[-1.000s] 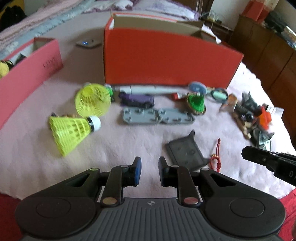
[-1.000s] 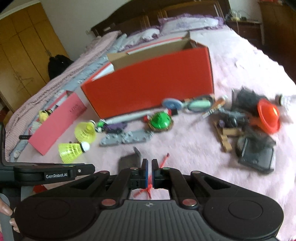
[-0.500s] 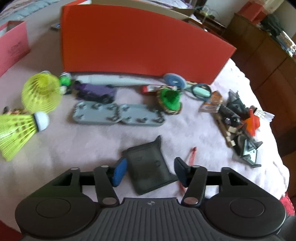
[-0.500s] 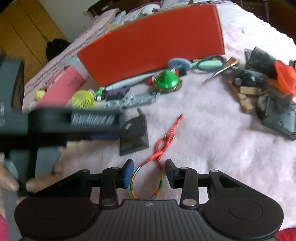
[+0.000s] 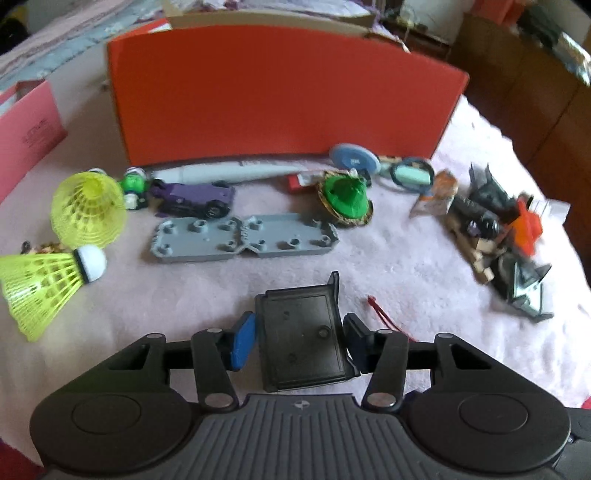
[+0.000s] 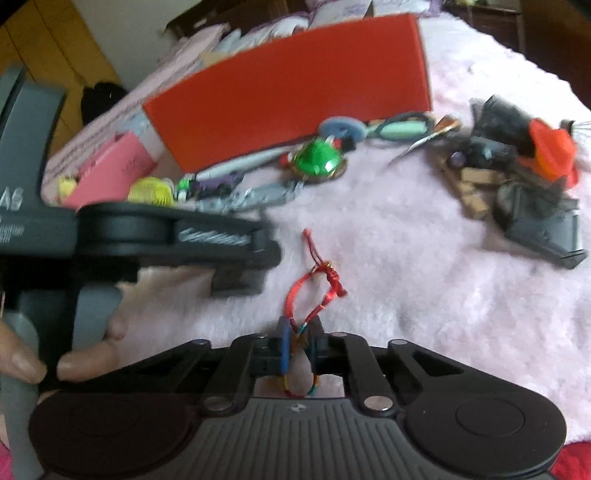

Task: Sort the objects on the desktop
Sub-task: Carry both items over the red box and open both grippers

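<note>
Dark plastic plate (image 5: 301, 341) betw. closing left gripper (image 5: 299, 341) pads, contact unclear; right gripper (image 6: 300, 341) clamped on red cord bracelet (image 6: 314, 291).

A pale pink fluffy blanket (image 5: 388, 258) covers the bed that fills both views. In the left wrist view, dark brown wooden cabinets (image 5: 535, 96) stand at 1 to 2 o'clock, with cluttered things on top that are too blurred to name. At 11 o'clock lies striped bedding in grey and pink (image 5: 55, 40). In the right wrist view, a yellow-brown wooden wardrobe (image 6: 48, 55) stands at 10 o'clock beside a pale wall (image 6: 140, 22) at 11 o'clock, and a dark wooden headboard (image 6: 229, 14) runs along 12 o'clock. A black bag (image 6: 99, 103) sits by the wardrobe. Soft daylight falls evenly.
</note>
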Available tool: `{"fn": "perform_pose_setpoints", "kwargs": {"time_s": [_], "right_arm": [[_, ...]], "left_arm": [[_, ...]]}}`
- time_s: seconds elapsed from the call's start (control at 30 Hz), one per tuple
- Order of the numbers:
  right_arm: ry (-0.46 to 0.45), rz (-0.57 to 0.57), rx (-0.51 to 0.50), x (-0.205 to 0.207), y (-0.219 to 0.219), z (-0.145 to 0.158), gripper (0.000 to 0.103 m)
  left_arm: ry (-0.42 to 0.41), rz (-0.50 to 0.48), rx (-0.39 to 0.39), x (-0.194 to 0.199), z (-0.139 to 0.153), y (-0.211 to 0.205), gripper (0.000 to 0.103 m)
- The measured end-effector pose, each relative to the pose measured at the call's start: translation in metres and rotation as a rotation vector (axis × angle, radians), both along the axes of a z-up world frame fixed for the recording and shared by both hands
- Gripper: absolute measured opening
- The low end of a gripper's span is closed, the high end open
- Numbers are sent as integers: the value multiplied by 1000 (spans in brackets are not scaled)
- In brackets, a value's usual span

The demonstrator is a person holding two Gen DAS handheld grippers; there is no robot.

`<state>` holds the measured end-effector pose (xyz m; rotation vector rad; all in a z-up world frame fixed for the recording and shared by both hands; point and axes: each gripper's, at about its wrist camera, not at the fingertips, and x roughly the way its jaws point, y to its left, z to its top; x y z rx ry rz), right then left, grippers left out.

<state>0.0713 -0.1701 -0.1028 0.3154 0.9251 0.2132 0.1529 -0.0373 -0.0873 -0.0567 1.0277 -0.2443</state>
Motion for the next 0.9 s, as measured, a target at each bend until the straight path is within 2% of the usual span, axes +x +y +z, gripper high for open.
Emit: {"fn": "perform_pose_setpoints", "kwargs": {"time_s": [0.23, 0.27, 0.5, 0.63, 0.77, 0.9], "right_arm": [[-128, -6, -19, -3, -16, 40, 8], [-144, -1, -23, -1, -18, 47, 4], [-246, 87, -85, 26, -21, 98, 4], [-305, 123, -98, 61, -23, 131, 4], [-365, 143, -133, 111, -20, 162, 4], [-380, 140, -151, 168, -15, 179, 4]], "left_arm": [[-60, 24, -67, -2, 39, 25, 52], [-74, 20, -68, -2, 46, 26, 52], [-185, -42, -51, 14, 93, 20, 52], [-256, -70, -25, 40, 124, 17, 52], [-297, -70, -23, 85, 149, 13, 52], [-303, -68, 27, 133, 157, 3, 52]]}}
